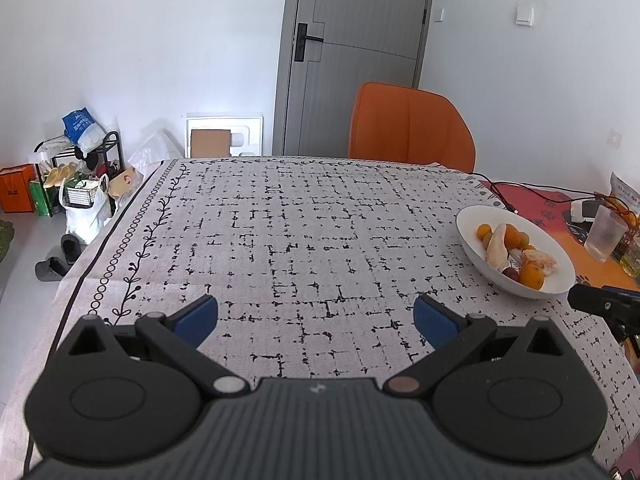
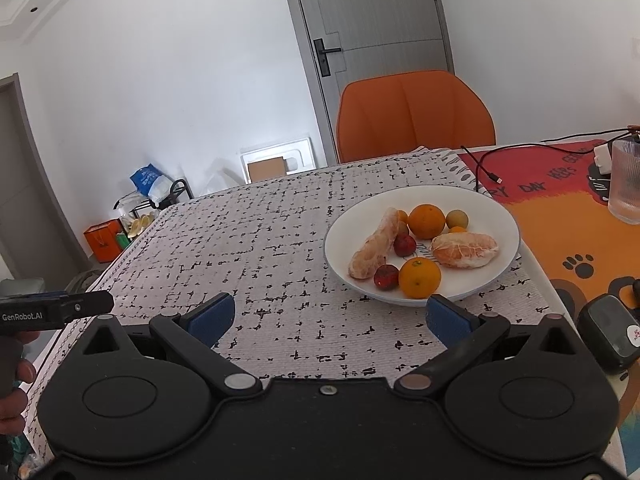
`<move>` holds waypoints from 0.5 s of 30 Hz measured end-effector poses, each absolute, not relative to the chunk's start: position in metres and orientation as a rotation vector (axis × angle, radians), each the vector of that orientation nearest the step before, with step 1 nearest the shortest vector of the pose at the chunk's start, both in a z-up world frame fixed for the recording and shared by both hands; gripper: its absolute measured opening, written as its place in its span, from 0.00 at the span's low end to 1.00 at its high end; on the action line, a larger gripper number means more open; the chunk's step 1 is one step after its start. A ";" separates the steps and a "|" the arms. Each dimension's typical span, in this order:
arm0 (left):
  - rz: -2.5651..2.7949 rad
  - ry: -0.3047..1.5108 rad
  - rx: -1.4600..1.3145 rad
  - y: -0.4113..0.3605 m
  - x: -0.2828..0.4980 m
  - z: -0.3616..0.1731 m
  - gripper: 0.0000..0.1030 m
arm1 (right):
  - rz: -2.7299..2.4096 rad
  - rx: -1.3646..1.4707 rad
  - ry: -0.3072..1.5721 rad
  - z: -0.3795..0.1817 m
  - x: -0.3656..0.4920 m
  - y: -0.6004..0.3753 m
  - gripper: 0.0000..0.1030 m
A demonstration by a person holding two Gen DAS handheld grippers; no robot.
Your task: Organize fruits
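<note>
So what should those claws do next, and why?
Probably ease the right claw forward to the nearest orange: both claws are open and empty, and all the fruit sits in the white bowl, just ahead of it.

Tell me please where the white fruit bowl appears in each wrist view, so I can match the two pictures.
Left wrist view: the white bowl sits at the right edge, mid-height, beyond the right fingertip.
Right wrist view: the white bowl is right of centre, just beyond the open gripper.
Shared landmark: the orange chair behind the table, before the grey door.
</note>
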State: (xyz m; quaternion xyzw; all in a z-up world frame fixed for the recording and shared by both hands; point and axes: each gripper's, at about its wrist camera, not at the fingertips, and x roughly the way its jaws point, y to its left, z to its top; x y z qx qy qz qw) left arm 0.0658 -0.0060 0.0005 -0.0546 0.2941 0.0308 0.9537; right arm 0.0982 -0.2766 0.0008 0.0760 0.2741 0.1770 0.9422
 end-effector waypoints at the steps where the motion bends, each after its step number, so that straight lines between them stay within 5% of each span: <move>1: 0.062 0.597 -0.111 -0.006 0.065 0.001 1.00 | 0.361 0.153 0.557 0.001 0.098 -0.276 1.00; 15: 0.065 0.584 -0.111 -0.005 0.054 0.004 1.00 | 0.372 0.133 0.544 0.004 0.090 -0.271 1.00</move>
